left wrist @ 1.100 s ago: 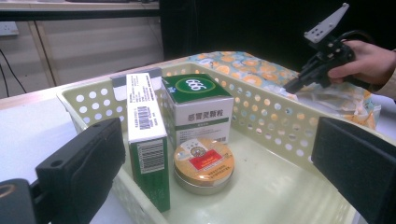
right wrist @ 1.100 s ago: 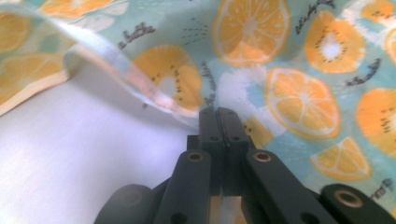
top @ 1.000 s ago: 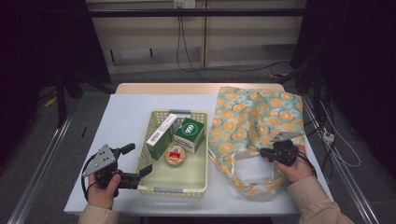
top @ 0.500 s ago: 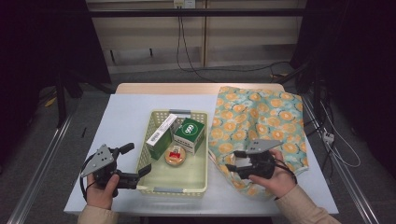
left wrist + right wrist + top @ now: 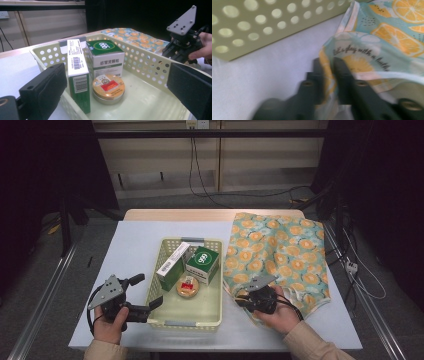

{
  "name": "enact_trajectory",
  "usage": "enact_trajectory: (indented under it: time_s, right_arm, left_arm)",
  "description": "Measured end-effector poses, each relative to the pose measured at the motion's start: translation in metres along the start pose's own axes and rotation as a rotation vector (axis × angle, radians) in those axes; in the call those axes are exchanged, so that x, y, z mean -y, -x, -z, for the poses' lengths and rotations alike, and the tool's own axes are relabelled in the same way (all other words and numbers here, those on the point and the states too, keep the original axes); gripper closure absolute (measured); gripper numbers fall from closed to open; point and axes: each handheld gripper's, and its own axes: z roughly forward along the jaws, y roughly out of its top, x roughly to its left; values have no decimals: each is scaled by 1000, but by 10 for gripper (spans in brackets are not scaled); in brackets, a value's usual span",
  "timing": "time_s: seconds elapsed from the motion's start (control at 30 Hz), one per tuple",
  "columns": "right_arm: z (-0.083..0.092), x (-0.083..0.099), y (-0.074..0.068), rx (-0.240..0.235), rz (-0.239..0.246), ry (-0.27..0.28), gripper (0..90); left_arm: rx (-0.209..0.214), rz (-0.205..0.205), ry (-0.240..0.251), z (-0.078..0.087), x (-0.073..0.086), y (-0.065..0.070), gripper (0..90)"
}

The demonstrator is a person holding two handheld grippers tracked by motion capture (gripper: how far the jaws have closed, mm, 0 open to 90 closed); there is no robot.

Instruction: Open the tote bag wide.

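A cloth bag [image 5: 280,250] printed with orange slices lies flat to the right of a pale yellow basket [image 5: 165,324]. My right gripper [image 5: 241,301] is at the bag's near left edge. Its jaws have just been closing, and in the right gripper view the gripper [image 5: 329,65] is shut on a fold of the bag [image 5: 402,37]. My left gripper [image 5: 147,291] stands open across the basket's near left corner. Between its jaws [image 5: 117,82] I see a tall green and white box [image 5: 77,72], a green box [image 5: 106,57] and a round tin [image 5: 108,87].
The basket's perforated wall [image 5: 262,25] lies just left of the held fold. The table's near edge runs close below both hands. Cables hang along the table's right side [image 5: 350,265], and dark stands rise behind.
My right hand has travelled left across the bag, from its right part to its near left edge beside the basket, and its jaws have shut on the cloth. The left hand has stayed put.
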Motion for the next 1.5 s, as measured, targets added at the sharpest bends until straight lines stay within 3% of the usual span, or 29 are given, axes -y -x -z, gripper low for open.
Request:
enact_trajectory:
  time_s: [0.33,0.67,0.77,0.97,1.03,1.13,1.17,1.27,1.37,1.5]
  right_arm:
    - [-9,-15,11,-52,-96,67,900]
    - [-21,-21,23,-5,-98,63,900]
    - [-20,-25,32,20,-126,85,900]
    - [-21,-32,41,20,-159,102,900]
    - [-20,-32,42,16,-172,96,834]
    - [-12,-32,42,57,-139,83,596]
    - [-7,-32,42,74,-126,86,582]
    - [12,-29,45,52,-145,120,489]
    - [27,-22,45,60,-119,108,437]
    - [37,-7,39,19,-105,95,391]
  left_arm:
    - [-3,-3,1,1,0,-1,25]
    - [-3,-5,-4,0,0,-1,24]
    - [-2,-5,-2,-1,-1,0,25]
    - [-3,-7,0,1,-1,-1,24]
    - [-8,-8,-2,2,0,-2,24]
    - [-5,-4,0,1,0,-2,24]
    - [-7,-8,-3,1,0,-2,24]
    - [-6,-9,-4,1,0,-1,24]
    - [-5,-3,-3,1,0,-1,24]
    - [-7,-2,-7,0,1,0,24]
